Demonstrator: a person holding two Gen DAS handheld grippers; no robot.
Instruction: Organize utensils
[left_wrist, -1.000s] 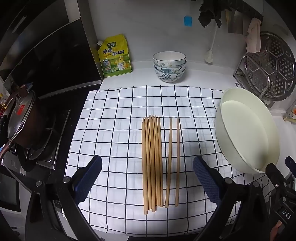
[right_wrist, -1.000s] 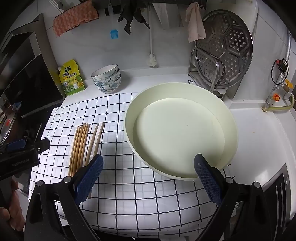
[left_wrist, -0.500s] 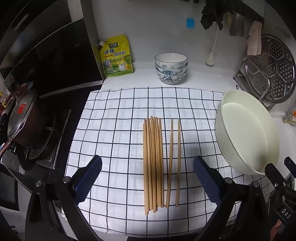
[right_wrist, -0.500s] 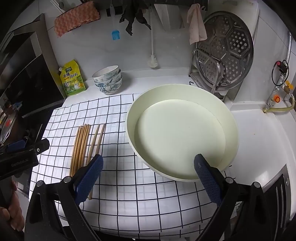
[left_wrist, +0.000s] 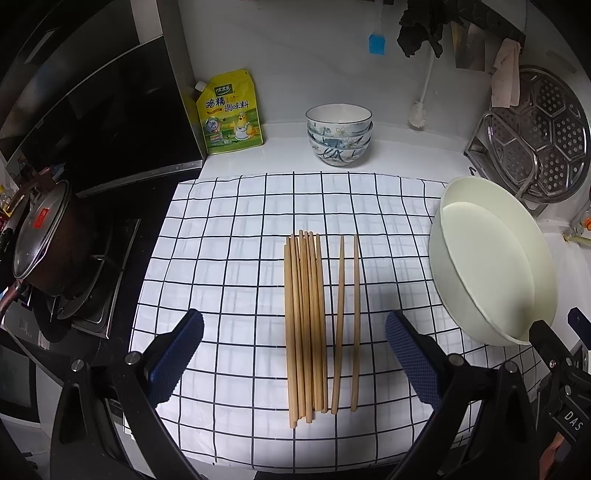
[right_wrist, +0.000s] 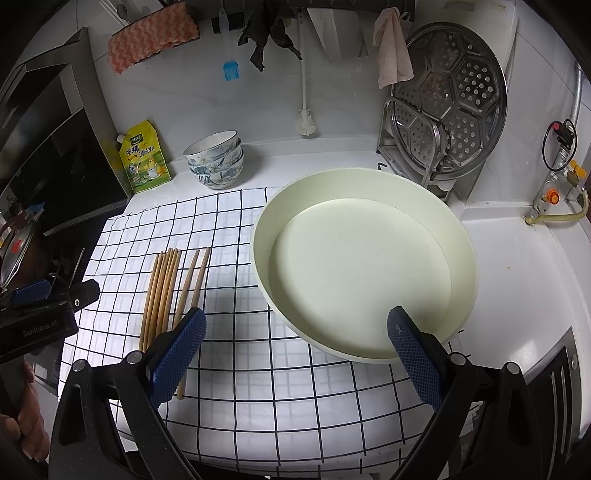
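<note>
Several wooden chopsticks (left_wrist: 304, 325) lie bunched on the checked cloth (left_wrist: 229, 266), with two separate chopsticks (left_wrist: 347, 321) just to their right. My left gripper (left_wrist: 294, 354) is open and empty, held above their near ends. A large cream basin (right_wrist: 364, 275) stands on the cloth's right side; it also shows in the left wrist view (left_wrist: 491, 266). My right gripper (right_wrist: 295, 352) is open and empty over the basin's near rim. The chopsticks (right_wrist: 164, 290) lie to its left.
Stacked patterned bowls (left_wrist: 339, 133) and a yellow seasoning pouch (left_wrist: 229, 112) stand at the back wall. A steamer tray on a rack (right_wrist: 448, 107) is at the back right. A stove with a lidded pot (left_wrist: 40, 240) is left. A sink (right_wrist: 517, 280) is right.
Both grippers have drawn back and risen very slightly; the scene sits a little lower in view. Chopsticks and basin have not moved.
</note>
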